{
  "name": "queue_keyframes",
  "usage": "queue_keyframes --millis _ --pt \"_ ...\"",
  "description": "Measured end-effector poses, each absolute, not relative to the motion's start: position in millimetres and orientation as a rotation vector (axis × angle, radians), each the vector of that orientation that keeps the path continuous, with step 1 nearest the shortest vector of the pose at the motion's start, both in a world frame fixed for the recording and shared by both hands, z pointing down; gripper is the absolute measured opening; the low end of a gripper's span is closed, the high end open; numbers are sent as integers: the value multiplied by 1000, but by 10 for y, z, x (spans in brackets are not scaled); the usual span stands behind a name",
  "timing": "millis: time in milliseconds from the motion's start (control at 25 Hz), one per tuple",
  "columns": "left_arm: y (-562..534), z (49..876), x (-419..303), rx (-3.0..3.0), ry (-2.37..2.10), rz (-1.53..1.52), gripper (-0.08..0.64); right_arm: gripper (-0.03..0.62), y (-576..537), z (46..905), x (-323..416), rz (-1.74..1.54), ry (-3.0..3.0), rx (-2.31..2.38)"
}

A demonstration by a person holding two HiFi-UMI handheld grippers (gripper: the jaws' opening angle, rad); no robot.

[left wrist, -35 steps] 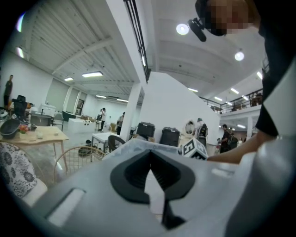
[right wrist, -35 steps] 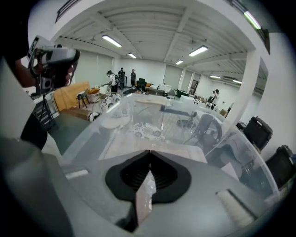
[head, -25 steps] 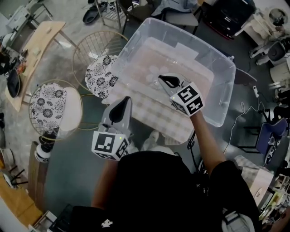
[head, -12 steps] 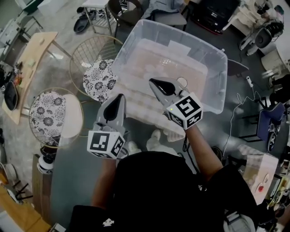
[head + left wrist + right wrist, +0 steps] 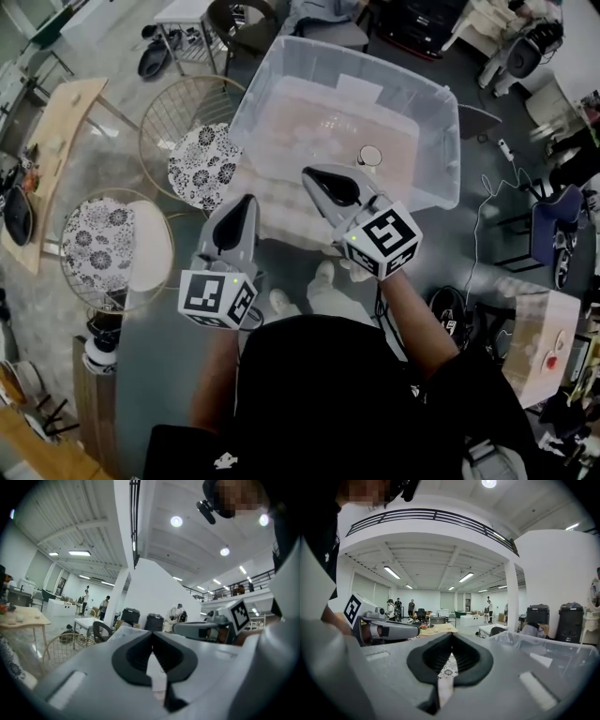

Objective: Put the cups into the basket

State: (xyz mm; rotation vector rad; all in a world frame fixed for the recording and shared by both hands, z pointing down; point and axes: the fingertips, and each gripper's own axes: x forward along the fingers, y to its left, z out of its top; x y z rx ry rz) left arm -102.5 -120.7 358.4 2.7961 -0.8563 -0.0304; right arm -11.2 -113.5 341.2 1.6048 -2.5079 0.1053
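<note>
A large clear plastic bin (image 5: 441, 122) stands on the floor ahead of me. One small cup (image 5: 369, 156) with a dark rim sits upright inside it near the front right; fainter clear shapes lie further back in the bin. My right gripper (image 5: 307, 172) hovers over the bin's near edge, shut, with nothing between its jaws (image 5: 451, 637). My left gripper (image 5: 247, 200) is to its left, outside the bin, shut and holding nothing (image 5: 152, 637). Both point roughly level. Each gripper view shows the other gripper beside it.
Two round wire chairs with floral cushions (image 5: 202, 164) (image 5: 98, 239) stand left of the bin. A wooden table (image 5: 52, 141) lies further left. Cables, a blue chair (image 5: 553, 234) and boxes crowd the right side. People stand far off in the hall.
The right gripper has drawn back and up out of the bin toward me, leaving the cup standing inside. The left gripper has shifted slightly back as well.
</note>
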Motion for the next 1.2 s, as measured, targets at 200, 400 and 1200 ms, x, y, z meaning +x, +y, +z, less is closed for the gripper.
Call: queue_keyframes --millis 200,400,1200 --pt "-1049 3567 -1058 2818 -811 -25 6 2 -972 3382 -209 94 -2496 1636" --pt "-882 3498 -1023 2853 -793 -22 6 3 -792 3332 -272 77 -2509 1653" --pt "-127 3378 -645 2870 -855 -14 6 2 6 3239 13 45 -2574 1651"
